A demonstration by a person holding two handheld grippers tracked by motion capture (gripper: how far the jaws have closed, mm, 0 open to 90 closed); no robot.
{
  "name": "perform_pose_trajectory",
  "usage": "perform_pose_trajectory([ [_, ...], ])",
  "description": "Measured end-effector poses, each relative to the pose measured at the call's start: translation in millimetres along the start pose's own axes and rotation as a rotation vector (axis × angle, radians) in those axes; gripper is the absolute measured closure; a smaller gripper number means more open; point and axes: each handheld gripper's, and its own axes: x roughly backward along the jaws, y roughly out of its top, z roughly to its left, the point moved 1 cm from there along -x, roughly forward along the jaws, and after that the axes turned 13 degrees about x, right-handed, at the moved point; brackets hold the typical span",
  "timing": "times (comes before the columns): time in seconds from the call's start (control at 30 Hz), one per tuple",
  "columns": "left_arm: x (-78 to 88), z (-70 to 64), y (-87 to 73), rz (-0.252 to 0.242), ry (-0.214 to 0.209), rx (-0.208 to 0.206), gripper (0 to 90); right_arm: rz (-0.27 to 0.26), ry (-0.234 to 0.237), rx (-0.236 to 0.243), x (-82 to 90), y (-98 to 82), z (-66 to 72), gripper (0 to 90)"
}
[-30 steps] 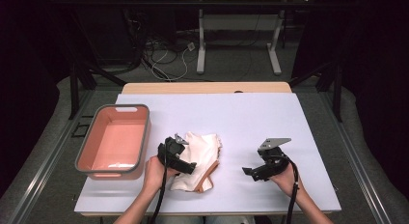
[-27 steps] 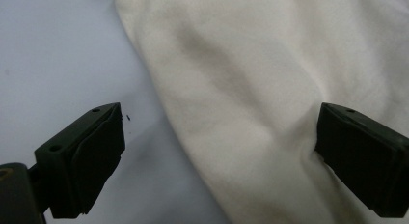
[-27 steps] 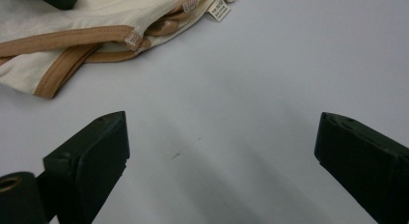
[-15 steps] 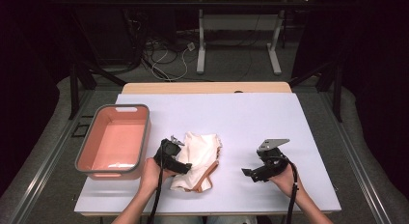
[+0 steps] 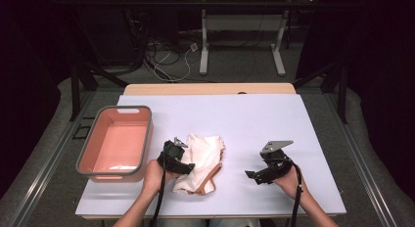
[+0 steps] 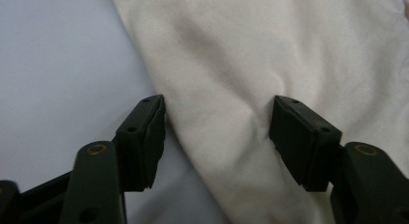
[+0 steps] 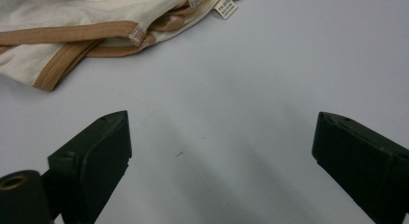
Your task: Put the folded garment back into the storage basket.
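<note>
high view: set above the near table edge, faced forward-down | gripper views: held close, low | shared: cream garment, white tabletop

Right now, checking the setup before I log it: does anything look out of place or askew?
Nothing is spilled or damaged. The cream garment lies crumpled beside the pink bin, not in it.

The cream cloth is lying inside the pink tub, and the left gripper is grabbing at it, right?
Not quite. The cream cloth lies on the white table, beside the pink tub, not inside it; the high view shows this. The rest holds: the left gripper has just been closing its jaws, with a fold of the cloth between them.
</note>
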Motion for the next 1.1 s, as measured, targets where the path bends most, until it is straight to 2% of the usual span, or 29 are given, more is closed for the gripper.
perform_pose_trajectory([
  [0.13,0.0,0.1,-0.8,-0.018,-0.017,0.031,45.1,0.003,0.004,0.001,0.3,0.3,0.8,6.6],
  [0.2,0.0,1.2,-0.9,-0.025,-0.024,0.031,48.9,-0.003,-0.011,-0.01,1.1,0.6,1.8,6.8],
  [0.27,0.0,0.7,-0.9,-0.028,-0.025,0.031,51.9,-0.008,-0.014,0.008,1.0,0.8,0.5,7.0],
  [0.37,0.1,0.7,-0.1,-0.027,-0.032,0.001,57.9,-0.006,-0.014,0.005,1.0,0.4,0.2,7.0],
  [0.43,-0.2,-1.0,-0.4,-0.021,-0.05,0.011,62.6,-0.008,-0.01,0.008,1.2,0.4,-0.2,7.0],
  [0.5,0.5,-0.9,0.7,-0.008,-0.052,-0.016,66.1,-0.005,-0.019,0.008,2.2,0.6,-0.1,7.3],
  [0.53,0.0,-1.6,1.0,-0.01,-0.057,-0.01,68.5,-0.005,-0.012,0.007,3.0,0.9,-0.1,7.4],
  [0.67,-0.2,-4.6,2.3,0.006,-0.064,-0.037,75.2,-0.012,-0.031,0.011,3.6,0.6,-1.4,7.8],
  [0.8,-0.2,-5.0,3.6,0.018,-0.067,-0.048,75.0,-0.014,-0.033,0.009,3.9,0.7,-1.5,8.0],
  [0.87,-1.3,-5.8,4.3,0.031,-0.093,-0.044,67.2,-0.018,-0.037,0.017,4.1,0.9,-1.7,8.1],
  [0.93,-1.5,-8.3,4.6,0.036,-0.079,-0.062,63.2,-0.017,-0.035,0.016,4.3,0.9,-1.9,8.2],
  [1.1,-1.6,-8.4,4.7,0.032,-0.065,-0.074,66.0,-0.016,-0.031,0.009,4.4,1.0,-1.6,8.3],
])
